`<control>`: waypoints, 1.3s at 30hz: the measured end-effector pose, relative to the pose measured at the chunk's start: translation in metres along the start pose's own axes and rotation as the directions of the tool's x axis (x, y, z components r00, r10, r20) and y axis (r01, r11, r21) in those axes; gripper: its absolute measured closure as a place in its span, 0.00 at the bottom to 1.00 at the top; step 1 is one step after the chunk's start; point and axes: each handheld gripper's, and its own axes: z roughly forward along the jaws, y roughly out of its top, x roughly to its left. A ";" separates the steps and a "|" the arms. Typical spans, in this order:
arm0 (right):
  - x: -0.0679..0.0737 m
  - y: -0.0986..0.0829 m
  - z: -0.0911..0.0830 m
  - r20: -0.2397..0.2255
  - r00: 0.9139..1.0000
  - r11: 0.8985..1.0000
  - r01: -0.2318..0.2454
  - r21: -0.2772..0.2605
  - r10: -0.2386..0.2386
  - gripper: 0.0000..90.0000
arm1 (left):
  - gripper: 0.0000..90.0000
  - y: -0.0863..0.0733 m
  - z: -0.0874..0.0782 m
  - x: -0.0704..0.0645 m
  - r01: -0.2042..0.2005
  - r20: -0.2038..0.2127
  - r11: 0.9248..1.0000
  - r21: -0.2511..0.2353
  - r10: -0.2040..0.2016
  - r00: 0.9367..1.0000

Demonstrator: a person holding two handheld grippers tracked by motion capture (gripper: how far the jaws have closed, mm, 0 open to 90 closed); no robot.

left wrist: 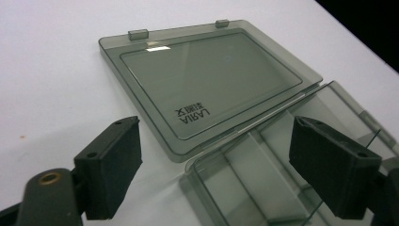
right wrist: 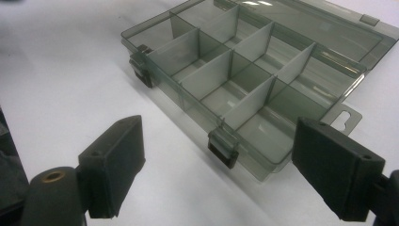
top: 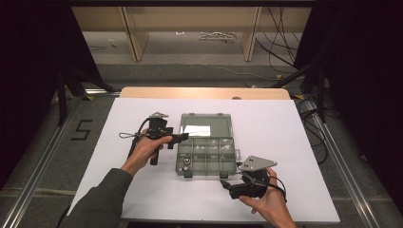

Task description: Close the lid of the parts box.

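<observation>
White sheet covers the desk [top: 142,199], with a strip of bare wood along its far edge; beyond lie a grey floor, loose cables and dark curtains on both sides.

A smoky clear plastic box [top: 206,156] sits mid-desk, its lid [top: 206,125] folded flat open away from the person. Dividers split the tray into compartments. Small items lie in some of the compartments in the high view, too small to identify. Two dark latches sit on the near wall; a hang tab juts from the right end.

The left claw [top: 180,137] hovers at the box's left edge by the hinge, jaws spread wide, holding nothing. In the left gripper view, the claw [left wrist: 214,165] straddles the lid corner; the tray is cut off at the frame's bottom and right.

The right claw [top: 227,186] sits off the near right corner of the box, jaws wide apart, empty. The right gripper view [right wrist: 216,169] shows the near latch between the jaws, farther off.

Open desk lies on all sides of the box, widest at left and right.
</observation>
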 end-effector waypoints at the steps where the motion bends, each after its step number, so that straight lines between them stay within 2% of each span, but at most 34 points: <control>1: -0.001 0.000 0.000 0.001 1.000 1.000 0.005 -0.004 -0.005 0.21 | 0.20 0.000 0.001 0.001 0.010 0.004 1.000 0.005 -0.010 1.000; 4: -0.002 -0.001 -0.001 0.008 1.000 1.000 0.001 -0.003 -0.001 0.21 | 0.19 0.003 0.005 0.005 0.016 -0.001 1.000 0.025 -0.016 1.000; 11: -0.005 -0.002 -0.002 0.014 1.000 1.000 -0.004 -0.011 0.004 0.21 | 0.20 0.009 0.010 0.008 0.046 -0.004 0.998 0.039 -0.046 0.999; 12: -0.005 -0.002 -0.002 0.012 1.000 1.000 -0.014 -0.008 0.014 0.21 | 0.20 0.008 0.010 0.008 0.054 -0.003 0.998 0.043 -0.054 0.999; 13: -0.005 -0.002 -0.002 0.014 1.000 1.000 -0.008 -0.012 0.008 0.21 | 0.20 0.008 0.010 0.009 0.037 -0.004 0.997 0.067 -0.037 0.999; 17: -0.007 -0.001 -0.002 0.016 1.000 1.000 -0.017 -0.015 0.017 0.21 | 0.19 0.006 0.016 0.008 0.059 -0.007 0.995 0.076 -0.058 0.998; 26: -0.017 0.001 -0.001 0.027 0.999 0.999 -0.037 -0.018 0.038 0.21 | 0.19 0.003 0.026 0.013 0.102 0.018 0.989 0.111 -0.104 0.994; 28: -0.019 0.002 0.000 0.030 0.999 0.999 -0.023 -0.025 0.024 0.21 | 0.19 0.002 0.028 0.013 0.096 0.027 0.987 0.128 -0.100 0.995; 29: -0.019 0.002 0.000 0.020 1.000 1.000 -0.023 -0.016 0.023 0.21 | 0.19 0.001 0.029 0.012 0.095 0.014 0.987 0.126 -0.098 0.995; 34: -0.020 0.003 0.001 0.022 0.999 0.999 -0.038 -0.014 0.038 0.22 | 0.19 0.001 0.031 0.014 0.107 0.023 0.985 0.133 -0.111 0.994; 35: -0.021 0.003 0.001 0.025 0.999 0.999 -0.028 -0.023 0.028 0.22 | 0.19 0.000 0.032 0.014 0.110 0.020 0.986 0.127 -0.113 0.993; 39: -0.034 0.009 0.001 0.027 0.998 0.998 -0.048 -0.033 0.049 0.21 | 0.19 0.000 0.033 0.017 0.119 0.025 0.983 0.143 -0.124 0.992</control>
